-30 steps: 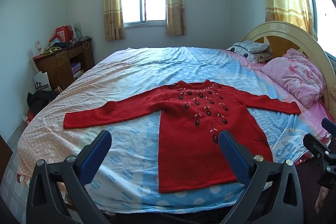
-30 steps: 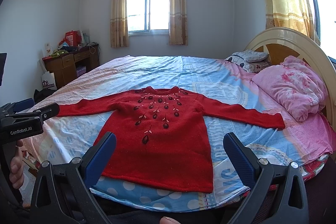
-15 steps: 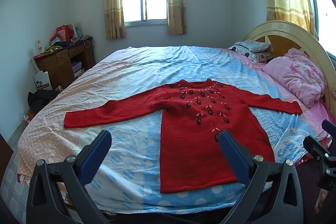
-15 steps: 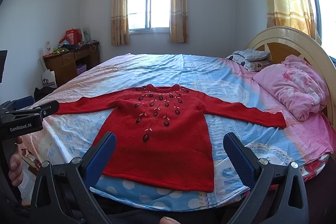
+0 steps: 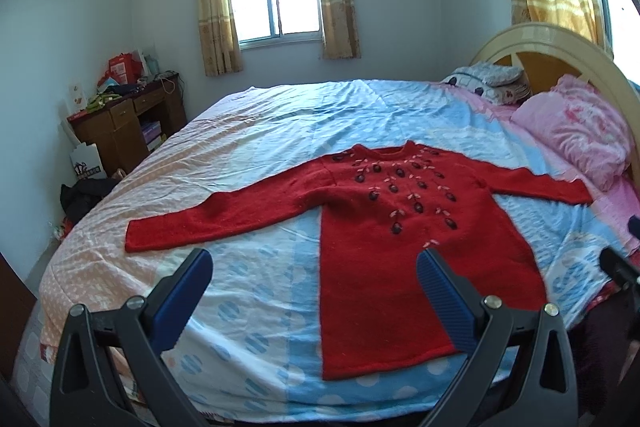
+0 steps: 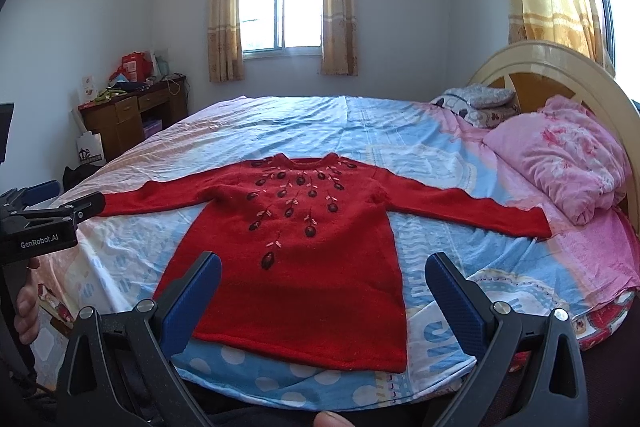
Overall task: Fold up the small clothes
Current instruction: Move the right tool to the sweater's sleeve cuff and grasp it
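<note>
Folding looks unstarted: the sweater lies flat, sleeves out, mid-frame on the bed, both the left gripper and right gripper spread and empty, so next comes pinching a sleeve.

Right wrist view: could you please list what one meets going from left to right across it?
Left gripper → wooden desk → red sweater → patterned pillow → pink quilt.
</note>
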Available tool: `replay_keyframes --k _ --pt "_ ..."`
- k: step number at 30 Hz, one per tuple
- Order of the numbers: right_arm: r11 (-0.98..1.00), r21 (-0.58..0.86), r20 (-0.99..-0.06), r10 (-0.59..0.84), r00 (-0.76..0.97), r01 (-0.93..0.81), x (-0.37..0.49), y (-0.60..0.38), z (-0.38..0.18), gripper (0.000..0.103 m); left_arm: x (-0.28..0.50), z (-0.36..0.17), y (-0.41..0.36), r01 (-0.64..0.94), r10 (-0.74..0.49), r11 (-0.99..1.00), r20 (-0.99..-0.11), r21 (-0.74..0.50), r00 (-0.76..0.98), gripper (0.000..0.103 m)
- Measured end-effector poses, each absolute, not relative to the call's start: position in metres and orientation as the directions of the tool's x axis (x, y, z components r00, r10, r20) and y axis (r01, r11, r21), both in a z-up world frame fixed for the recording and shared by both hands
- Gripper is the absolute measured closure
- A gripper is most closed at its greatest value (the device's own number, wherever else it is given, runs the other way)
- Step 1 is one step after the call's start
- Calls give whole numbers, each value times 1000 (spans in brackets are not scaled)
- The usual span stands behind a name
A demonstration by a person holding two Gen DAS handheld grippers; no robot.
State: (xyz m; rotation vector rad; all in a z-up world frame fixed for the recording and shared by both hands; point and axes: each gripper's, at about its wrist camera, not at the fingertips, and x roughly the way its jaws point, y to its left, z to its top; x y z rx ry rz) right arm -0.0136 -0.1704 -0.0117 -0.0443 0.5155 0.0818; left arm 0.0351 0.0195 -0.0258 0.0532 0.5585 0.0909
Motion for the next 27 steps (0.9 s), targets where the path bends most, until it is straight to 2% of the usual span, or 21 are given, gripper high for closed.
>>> replay_keyframes --k 16,27 --pt "987 -26 -622 -139 771 158 84 -266 -68 1 130 -75 8 -71 164 982 -603 176 781 0" --pt "946 -103 -687 -292 665 309 156 -352 -104 1 196 -96 -10 -72 206 967 -592 243 780 0"
